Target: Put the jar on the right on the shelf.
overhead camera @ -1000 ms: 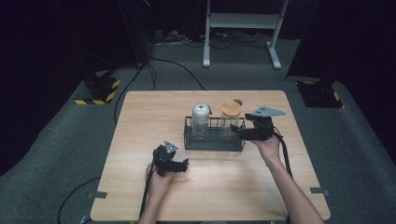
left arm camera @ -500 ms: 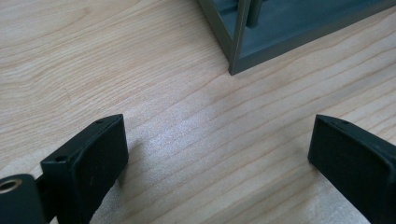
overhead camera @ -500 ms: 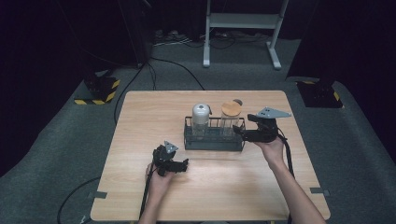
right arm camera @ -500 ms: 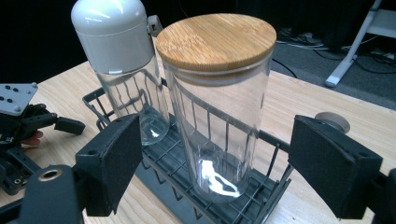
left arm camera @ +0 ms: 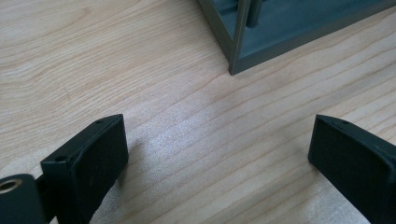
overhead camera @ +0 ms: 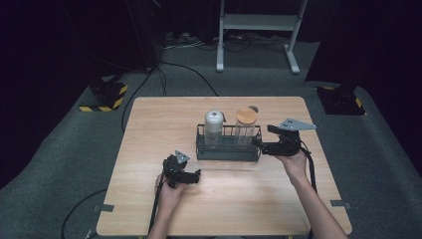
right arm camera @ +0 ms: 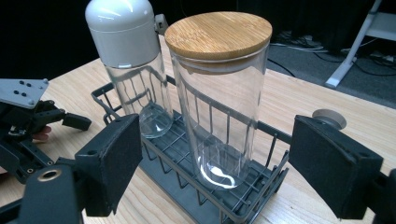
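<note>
Both grippers barely moved; right gripper [overhead camera: 260, 144] at rack [overhead camera: 228, 153] end.

jar [right arm camera: 219, 102]: clear glass, round bamboo lid on, empty, upright, right end of rack | bottle [right arm camera: 130, 65]: clear glass, grey domed cap, empty, upright, left of jar, apart from it | rack [overhead camera: 228, 151]: dark wire basket, flat on table middle, long side facing near edge

Rack corner [left arm camera: 243, 60] (grey) on table [left arm camera: 140, 70].
</note>
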Demonstrator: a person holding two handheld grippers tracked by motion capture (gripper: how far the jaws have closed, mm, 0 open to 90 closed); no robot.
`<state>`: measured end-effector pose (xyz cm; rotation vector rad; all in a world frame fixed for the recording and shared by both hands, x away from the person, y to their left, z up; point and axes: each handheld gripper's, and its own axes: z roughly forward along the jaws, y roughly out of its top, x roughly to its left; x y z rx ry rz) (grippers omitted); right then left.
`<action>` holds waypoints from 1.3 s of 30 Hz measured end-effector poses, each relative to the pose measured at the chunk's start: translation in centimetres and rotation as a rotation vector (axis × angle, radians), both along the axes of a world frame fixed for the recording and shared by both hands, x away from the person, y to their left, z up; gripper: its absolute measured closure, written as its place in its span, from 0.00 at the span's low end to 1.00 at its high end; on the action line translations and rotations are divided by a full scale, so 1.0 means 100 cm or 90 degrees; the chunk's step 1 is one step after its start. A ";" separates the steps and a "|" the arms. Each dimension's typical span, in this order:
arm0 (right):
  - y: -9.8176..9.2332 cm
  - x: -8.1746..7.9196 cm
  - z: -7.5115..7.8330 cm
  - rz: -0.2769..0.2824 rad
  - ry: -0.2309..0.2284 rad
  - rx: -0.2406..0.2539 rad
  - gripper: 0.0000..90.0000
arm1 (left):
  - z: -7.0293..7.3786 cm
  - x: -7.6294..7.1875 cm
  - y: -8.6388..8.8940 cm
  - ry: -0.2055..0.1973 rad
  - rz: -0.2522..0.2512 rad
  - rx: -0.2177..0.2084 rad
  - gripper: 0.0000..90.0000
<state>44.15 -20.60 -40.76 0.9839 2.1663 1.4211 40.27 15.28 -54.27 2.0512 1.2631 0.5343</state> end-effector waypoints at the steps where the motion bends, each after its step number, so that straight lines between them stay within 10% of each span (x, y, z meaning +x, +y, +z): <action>1: 0.000 -0.001 0.001 0.000 -0.001 0.000 0.19 | 0.000 0.000 0.000 0.000 0.000 0.000 0.06; 29: -0.016 -0.030 -0.008 -0.008 -0.005 0.016 0.19 | 0.000 0.000 0.000 0.000 0.000 0.000 0.06; 39: -0.017 -0.034 -0.034 -0.028 0.014 -0.016 0.19 | 0.000 0.000 0.000 0.000 0.001 0.000 0.06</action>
